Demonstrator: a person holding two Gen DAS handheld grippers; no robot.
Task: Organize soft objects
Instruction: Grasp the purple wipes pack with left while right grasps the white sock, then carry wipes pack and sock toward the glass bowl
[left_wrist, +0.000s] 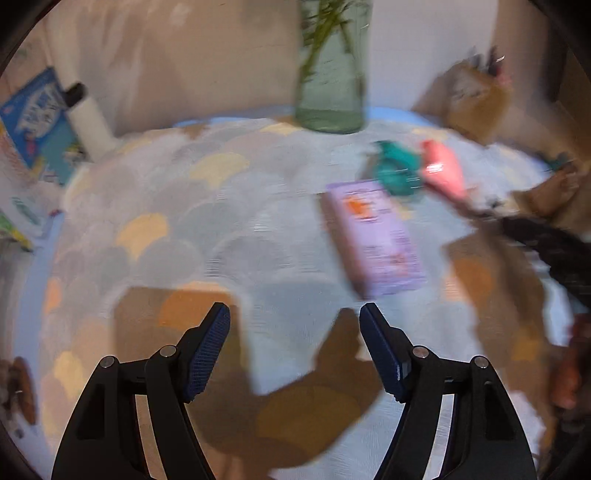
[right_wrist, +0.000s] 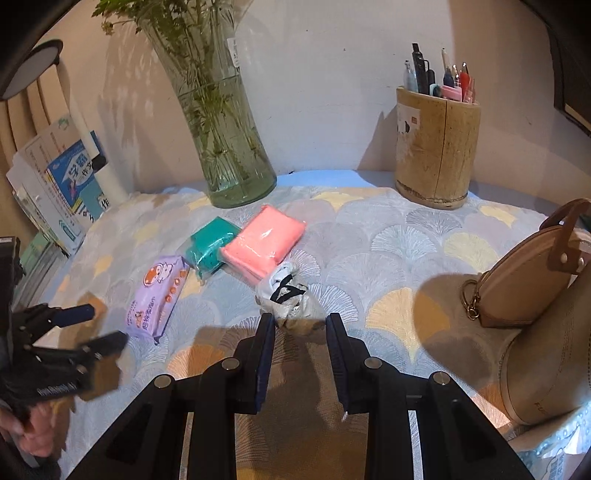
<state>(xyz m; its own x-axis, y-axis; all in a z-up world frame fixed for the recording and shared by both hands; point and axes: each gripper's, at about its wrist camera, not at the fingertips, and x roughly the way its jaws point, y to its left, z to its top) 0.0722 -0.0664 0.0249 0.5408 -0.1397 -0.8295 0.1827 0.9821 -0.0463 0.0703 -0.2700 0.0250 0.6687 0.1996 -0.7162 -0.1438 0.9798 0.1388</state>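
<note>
Three soft packs lie in a row on the patterned cloth: a purple wipes pack (right_wrist: 157, 295) (left_wrist: 373, 236), a teal pack (right_wrist: 212, 242) (left_wrist: 395, 171) and a pink pack (right_wrist: 264, 240) (left_wrist: 443, 170). A crumpled white and black bundle (right_wrist: 284, 293) rests just in front of the pink pack. My right gripper (right_wrist: 300, 318) has its jaws narrowly apart, with the bundle's near edge between the tips and no pad visibly pressing it. My left gripper (left_wrist: 295, 314) (right_wrist: 107, 325) is open and holds nothing. It hovers over the cloth to the left of the purple pack, and its view is blurred by motion.
A glass vase (right_wrist: 225, 147) with green stems stands at the back by the wall. A wooden pen holder (right_wrist: 436, 147) is at the back right. Books (right_wrist: 70, 181) lean at the left edge. A tan handbag (right_wrist: 528, 273) and a rounded tan bag (right_wrist: 554, 354) crowd the right side.
</note>
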